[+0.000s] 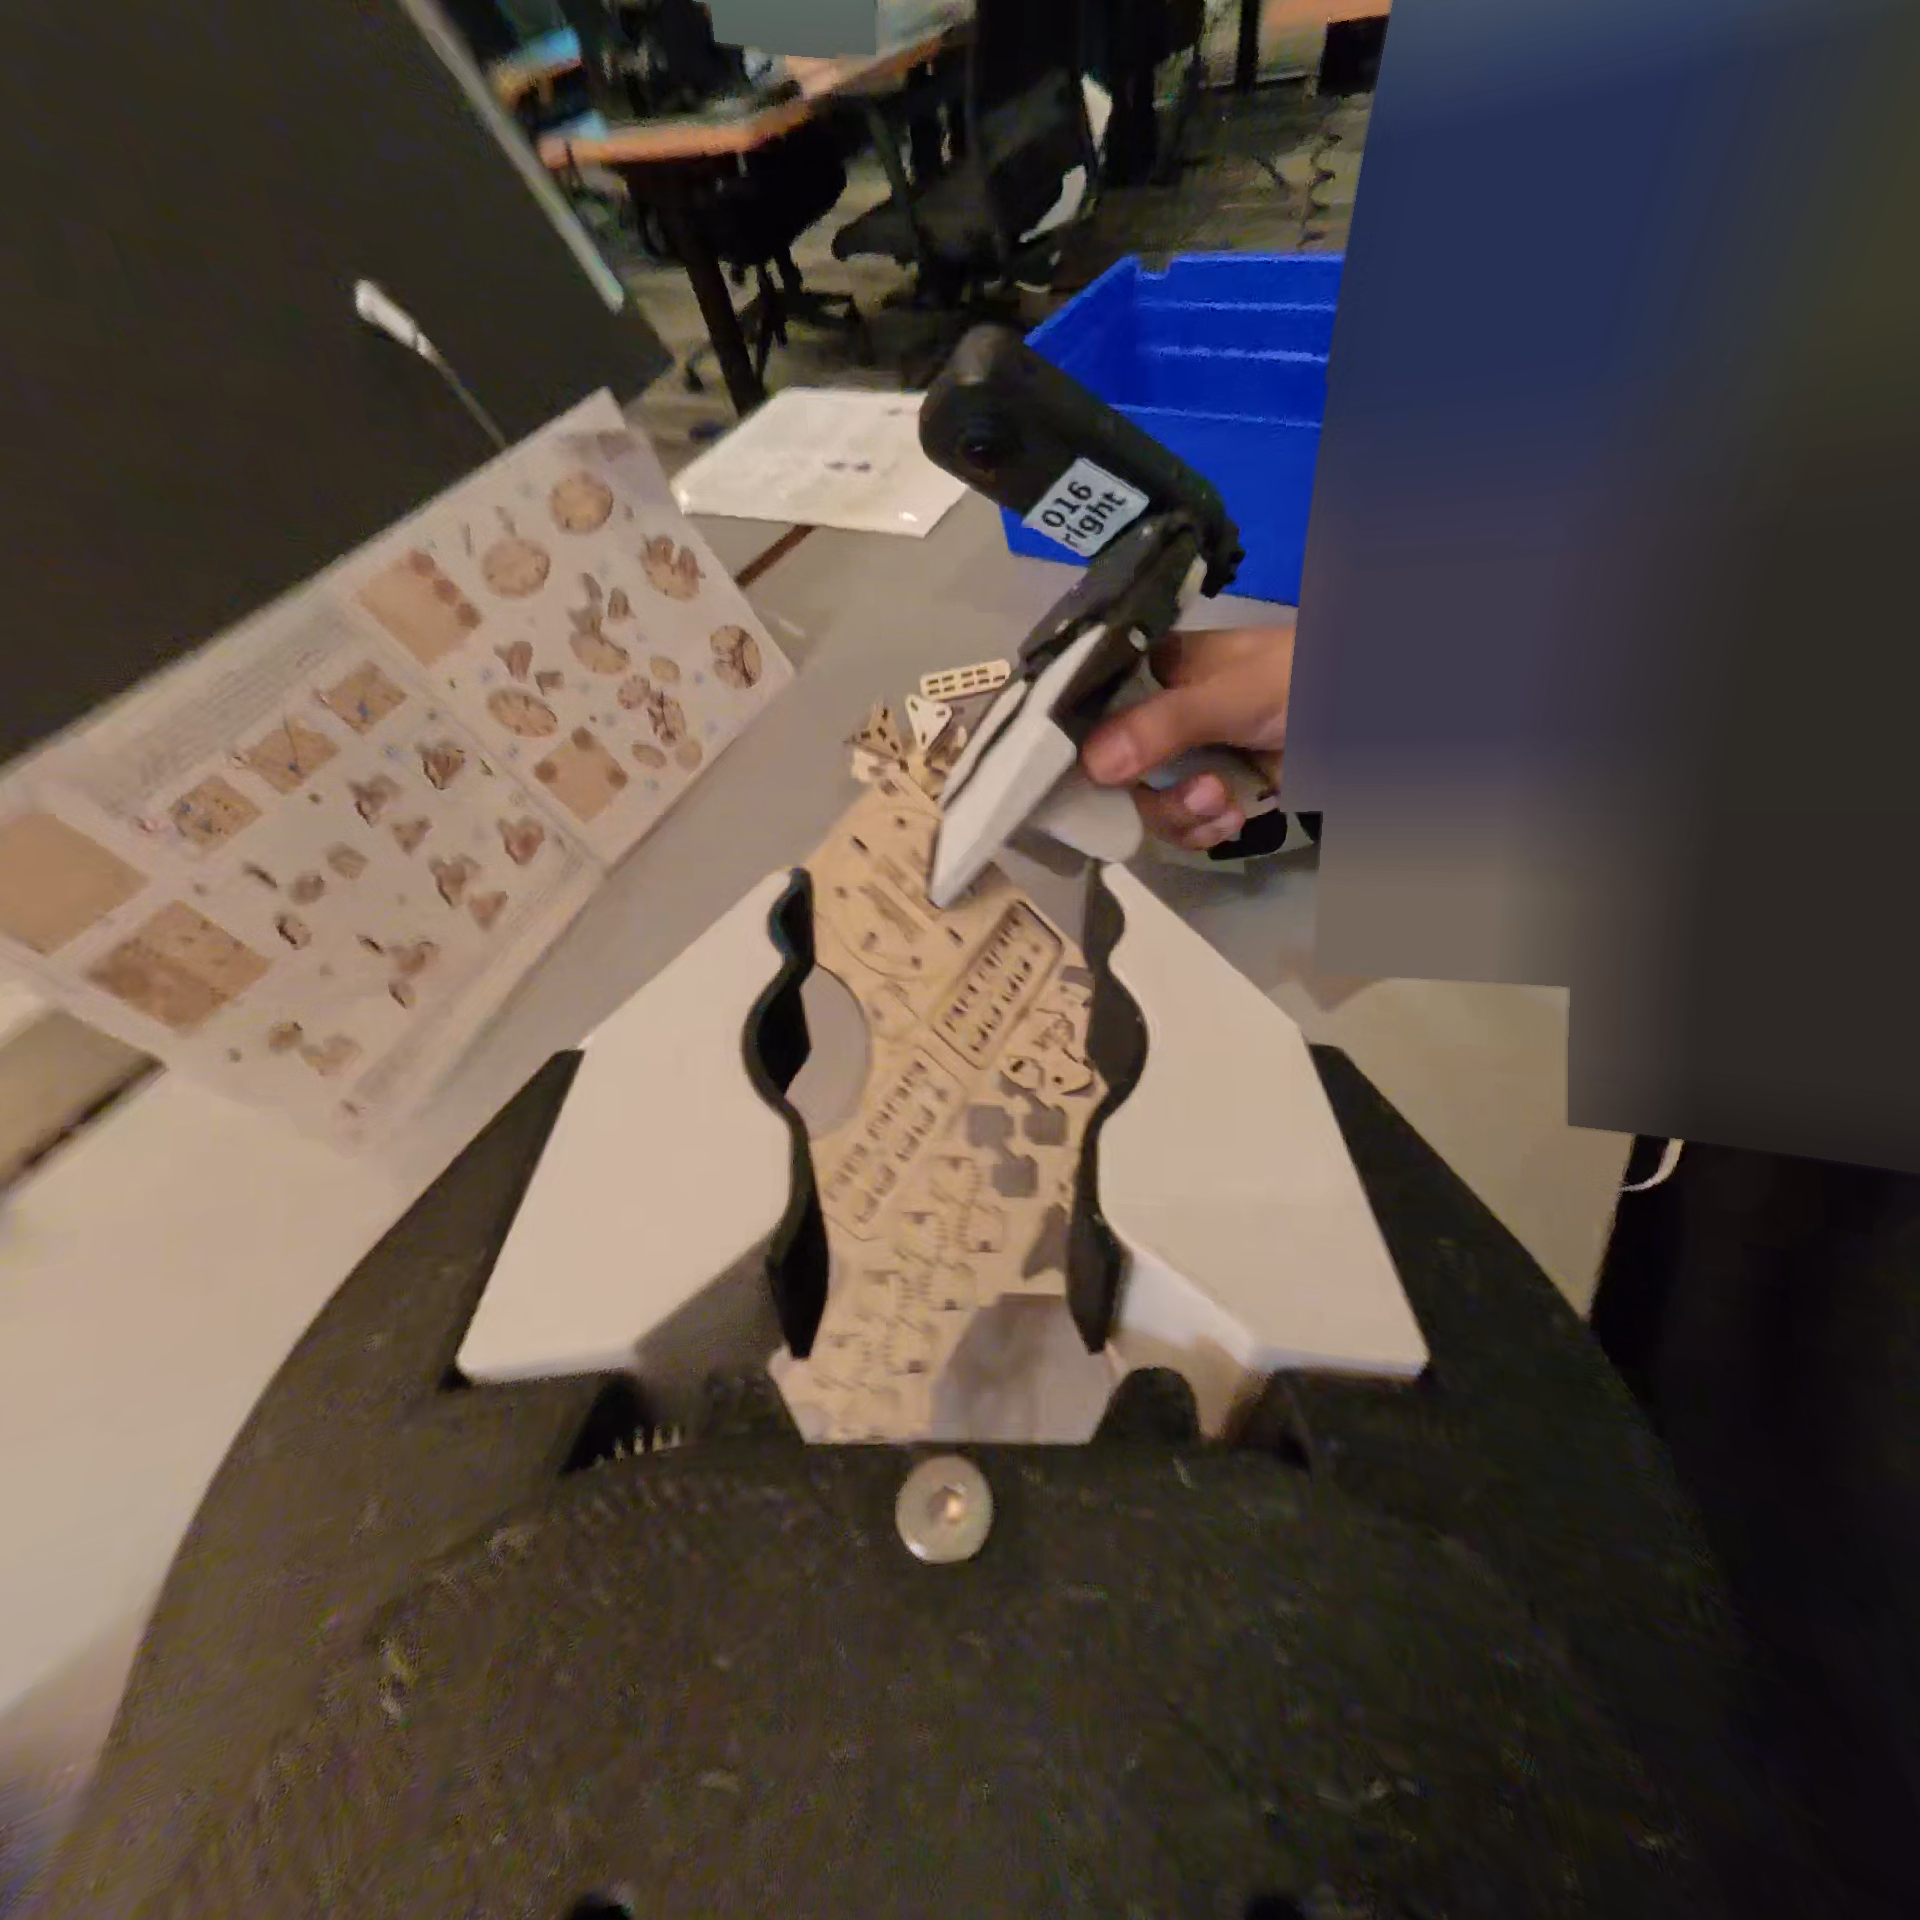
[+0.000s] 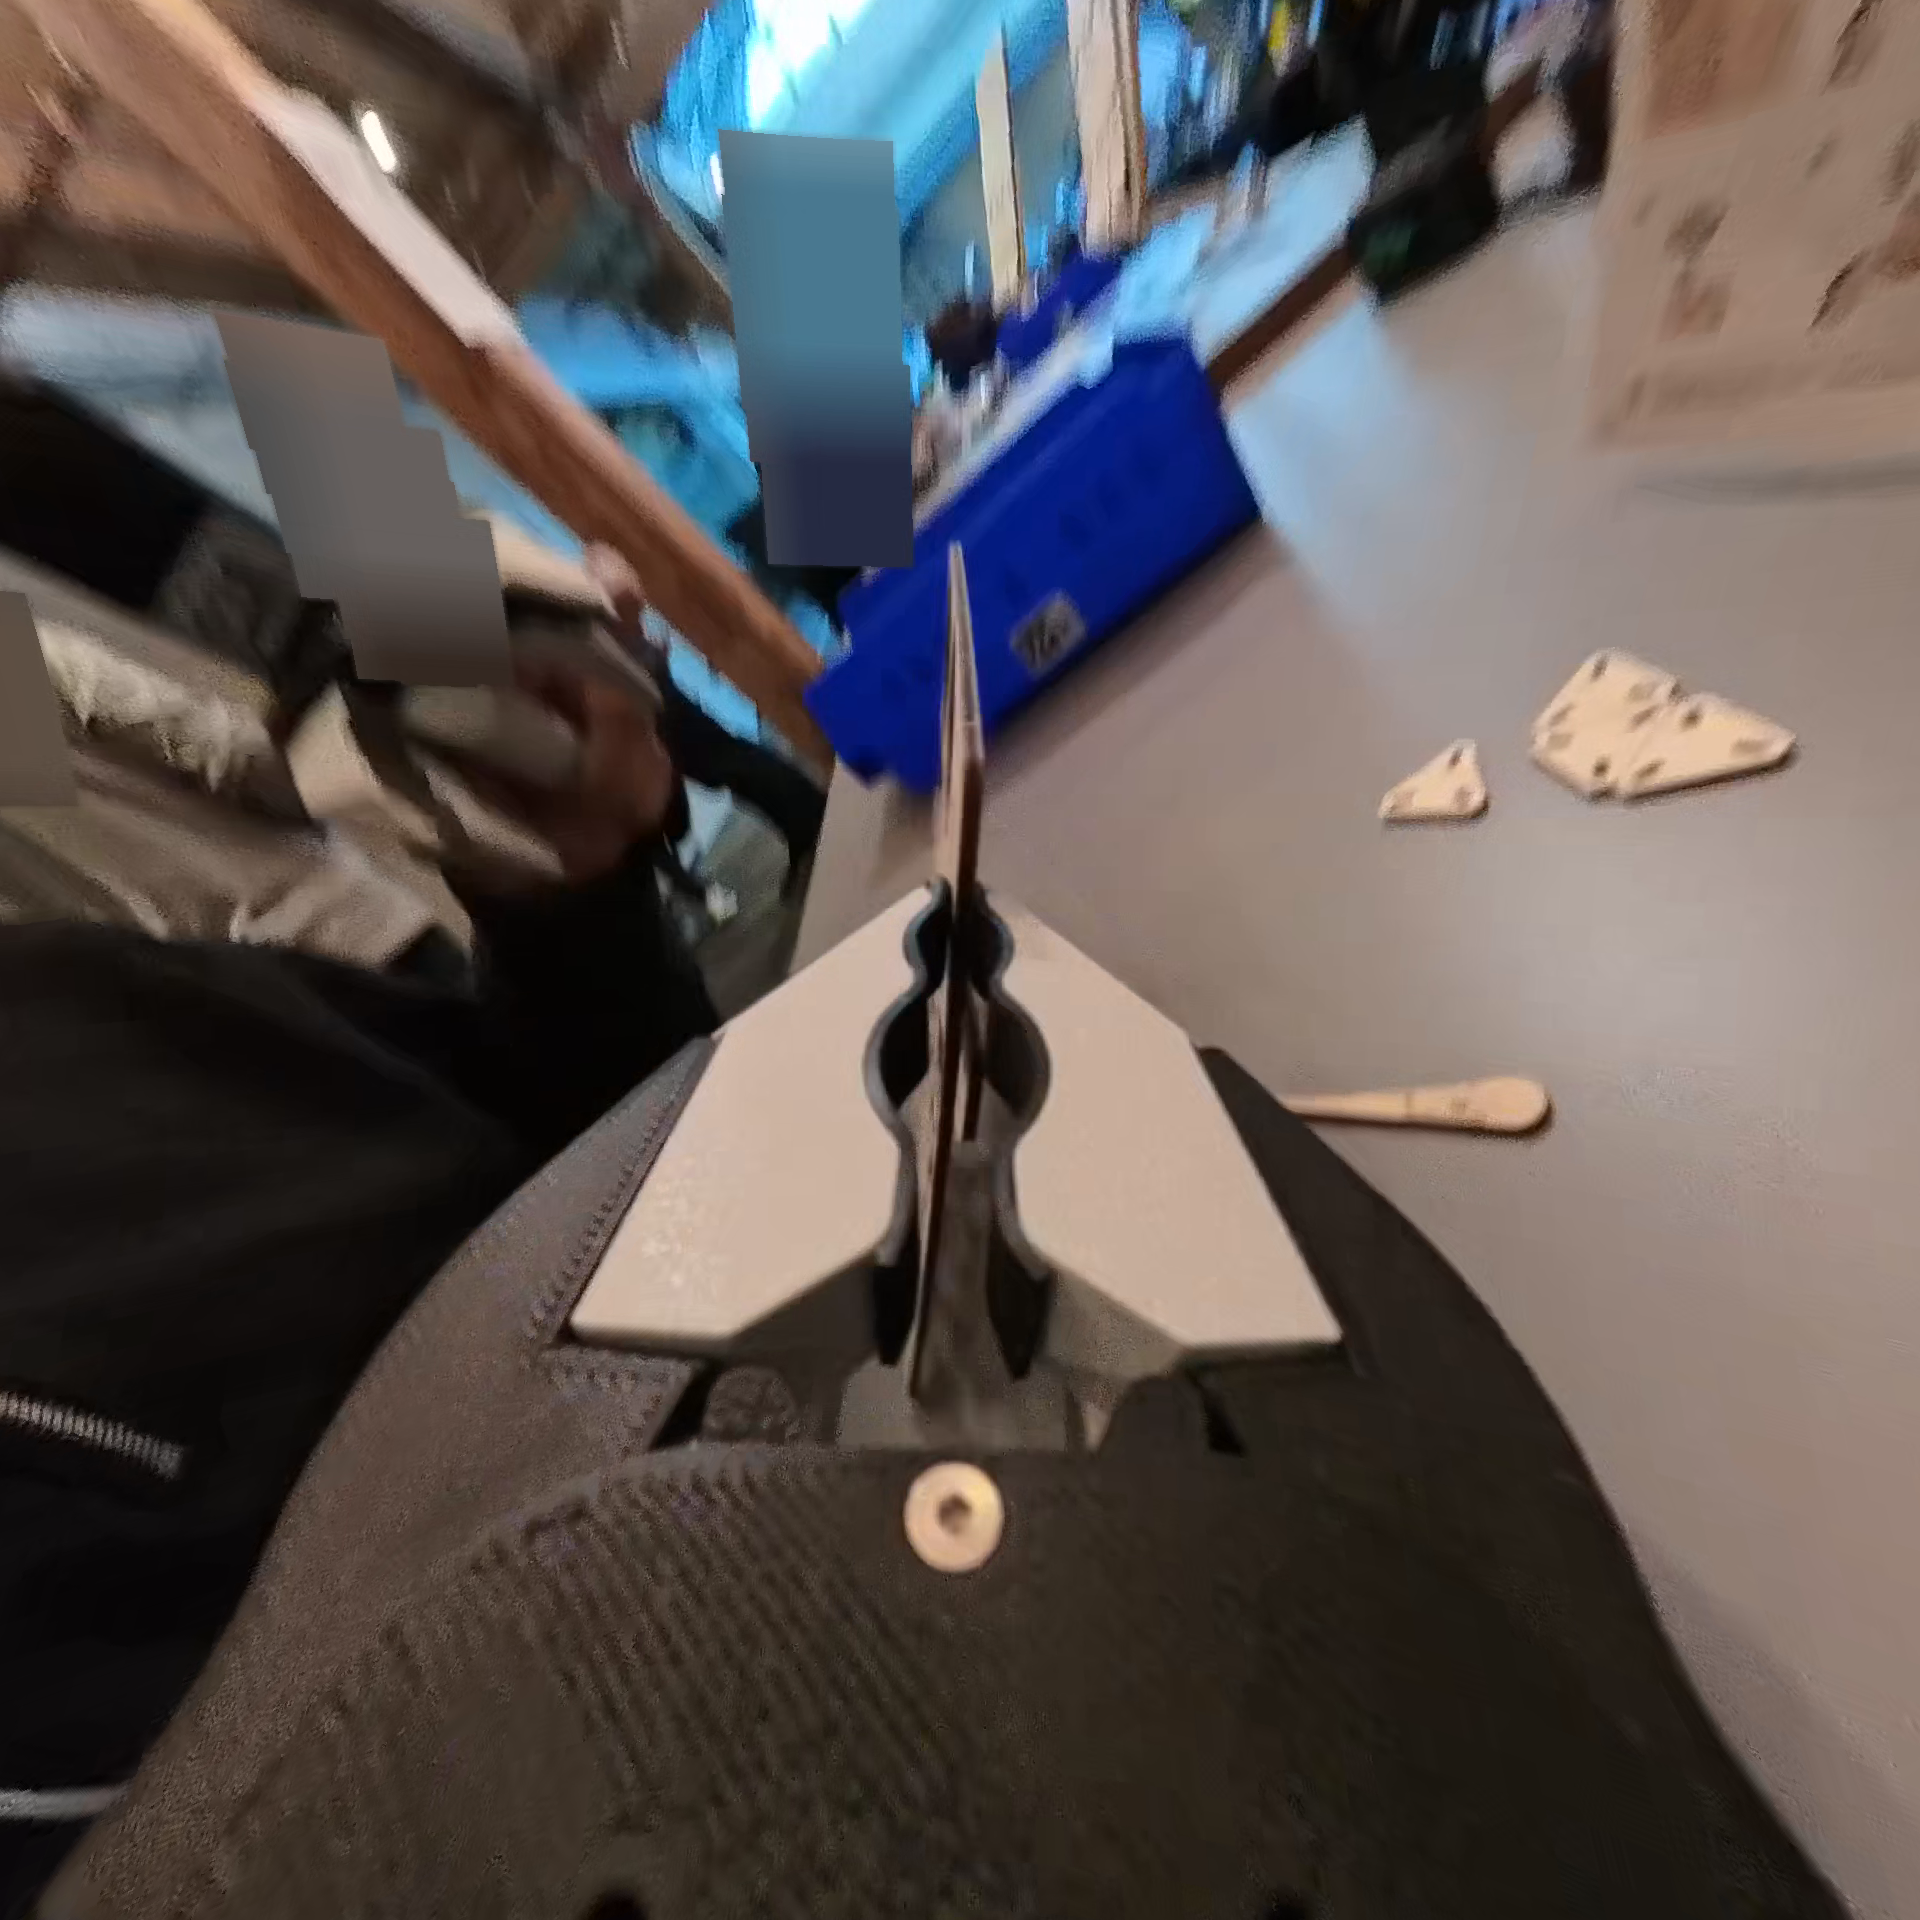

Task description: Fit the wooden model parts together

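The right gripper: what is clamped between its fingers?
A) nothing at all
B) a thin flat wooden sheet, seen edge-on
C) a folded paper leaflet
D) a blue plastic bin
B: in the right wrist view the right gripper has its fingers closed on a thin wooden sheet seen edge-on; the left wrist view shows its tips on the same laser-cut sheet.

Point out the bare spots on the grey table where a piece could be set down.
Bare grey table lies between the picture sheet and the wooden sheet; more in front of the blue bin. Crowded around the loose wooden pieces by the right hand-held gripper.
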